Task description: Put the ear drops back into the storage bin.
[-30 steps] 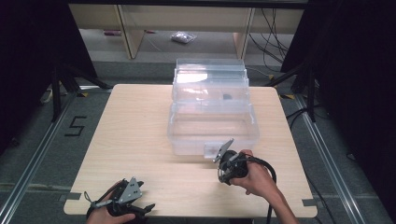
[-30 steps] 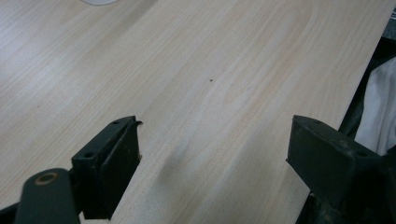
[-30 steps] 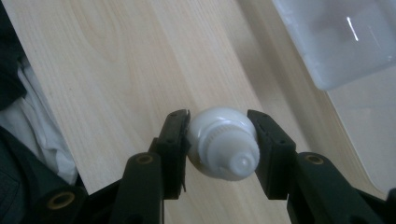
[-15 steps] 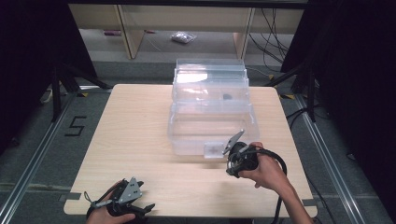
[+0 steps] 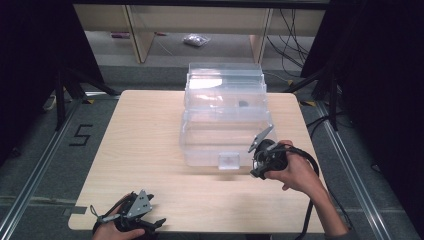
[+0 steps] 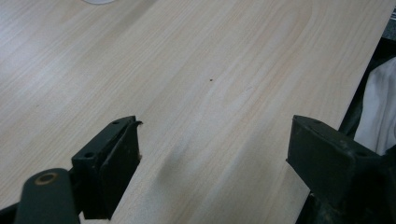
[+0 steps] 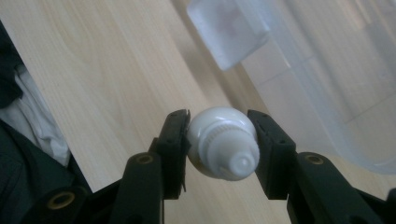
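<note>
— What does the room hold?

— A grey floor with a shelf at the back, dark stands at either side, and a pale wooden surface in the middle.

— And the biggest thing on that surface?

— A clear plastic box, set toward the far side, with a small frosted latch on its near wall. A small dark item lies inside it, too small to tell.

— Where is the right claw?

— Just beside the box's near right corner, close to the latch, held in the person's right hand. Its jaws are clamped on a small white bottle: in the right gripper view the ribbed cap and nozzle point back toward the camera, with the latch and box wall just beyond.

— And the left claw?

— Low at the near left edge of the surface, well apart from the box. In the left gripper view its jaws stand wide apart over bare wood, gripping nothing.
</note>
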Demonstrator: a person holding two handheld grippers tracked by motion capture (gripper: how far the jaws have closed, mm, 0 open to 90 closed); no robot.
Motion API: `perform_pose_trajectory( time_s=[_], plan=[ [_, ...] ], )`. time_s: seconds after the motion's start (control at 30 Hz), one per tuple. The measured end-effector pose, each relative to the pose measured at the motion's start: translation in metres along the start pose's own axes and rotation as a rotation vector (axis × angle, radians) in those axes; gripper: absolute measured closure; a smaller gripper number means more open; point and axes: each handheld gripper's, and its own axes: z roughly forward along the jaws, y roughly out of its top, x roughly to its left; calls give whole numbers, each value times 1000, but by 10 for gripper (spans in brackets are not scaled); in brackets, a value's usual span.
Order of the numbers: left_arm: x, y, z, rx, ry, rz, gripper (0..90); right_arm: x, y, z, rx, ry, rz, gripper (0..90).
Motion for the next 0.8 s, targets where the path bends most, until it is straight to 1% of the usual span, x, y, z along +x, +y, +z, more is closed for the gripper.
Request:
perform_pose_trajectory(
  time_s=[0.03,0.07,0.1,0.13,0.17,0.23,0.27,0.3,0.37,0.4,0.43,0.47,0.57,0.6,0.63,0.67,0.7,0.73,0.8],
  plan=[
    [0,0,1,2,12,6,164,-2,1,-2,-3,-5,-2,603],
    [0,0,1,2,12,6,164,-4,1,-5,-2,-8,10,603],
    [0,0,1,3,17,7,164,-4,1,-5,-2,-8,10,603],
    [0,0,0,-2,13,1,164,-9,3,-10,-9,-16,16,603],
    [0,0,0,2,2,4,164,-11,4,-13,-5,-23,24,603],
    [1,0,1,6,22,9,164,-16,6,-17,-10,-27,32,603],
    [1,0,0,4,14,6,164,-20,7,-18,-9,-29,26,603],
    [1,0,1,4,15,6,164,-22,8,-20,-8,-33,40,603],
    [0,0,1,4,13,-2,164,-24,9,-21,-10,-33,45,603],
    [-1,-1,1,6,12,-12,164,-31,12,-23,-7,-36,57,603],
    [-1,-1,1,6,12,-12,164,-31,12,-23,-7,-36,57,603],
    [1,0,1,4,13,7,164,-36,14,-23,0,-40,64,603],
    [1,0,1,5,13,6,164,-46,17,-21,9,-43,89,603],
    [1,0,1,5,13,6,164,-46,17,-21,9,-43,89,603],
    [1,0,1,5,13,5,164,-50,18,-21,11,-48,90,603],
    [0,0,1,5,11,0,164,-58,20,-19,12,-53,107,603],
    [0,-1,1,5,9,-14,164,-61,21,-18,14,-51,120,603],
    [0,-1,1,7,9,-12,164,-65,22,-17,16,-48,125,603],
    [0,-1,1,6,11,-7,164,-71,23,-15,25,-52,152,603]
  ],
)
